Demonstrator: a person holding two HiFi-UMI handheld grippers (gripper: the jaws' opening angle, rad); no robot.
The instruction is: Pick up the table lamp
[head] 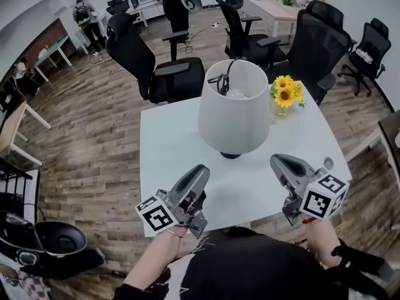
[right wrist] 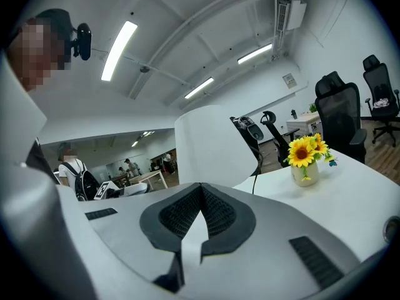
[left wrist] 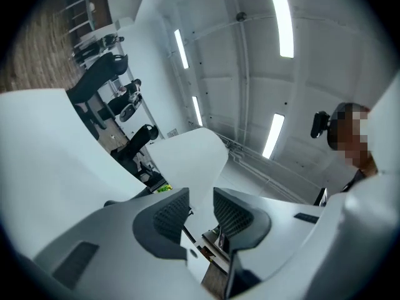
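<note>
On white square table [head: 169, 142], one table lamp [head: 234, 114] stood upright, mid-table toward the far edge; white shade, dark round base showing under it, black cord [head: 226, 75] at the shade's open top. Nothing touched the lamp. One small vase of sunflowers [head: 284, 94] sat just beside the shade, on its right, near the table's far right corner. So two items on the table, both upright.

Two grippers were in the head view, one per hand, both over the near edge and pointing at the lamp, both short of it. Left gripper [head: 200, 172] was on the near left with one marker cube at its rear. Right gripper [head: 279, 162] was on the near right, also with one cube.

Left gripper view: jaws stood a narrow gap apart, nothing between the pads [left wrist: 169, 214], and the lamp shade showed past the gap, well apart from them. Right gripper view: both pads [right wrist: 178, 214] were pressed together at the tips, empty, with shade and sunflowers beyond.

Three black office chairs stood close behind the table: left chair [head: 140, 61], middle chair [head: 240, 30], right chair [head: 319, 45]. More chairs were further off, not counted. Wood plank floor [head: 94, 124] ran around it all.
</note>
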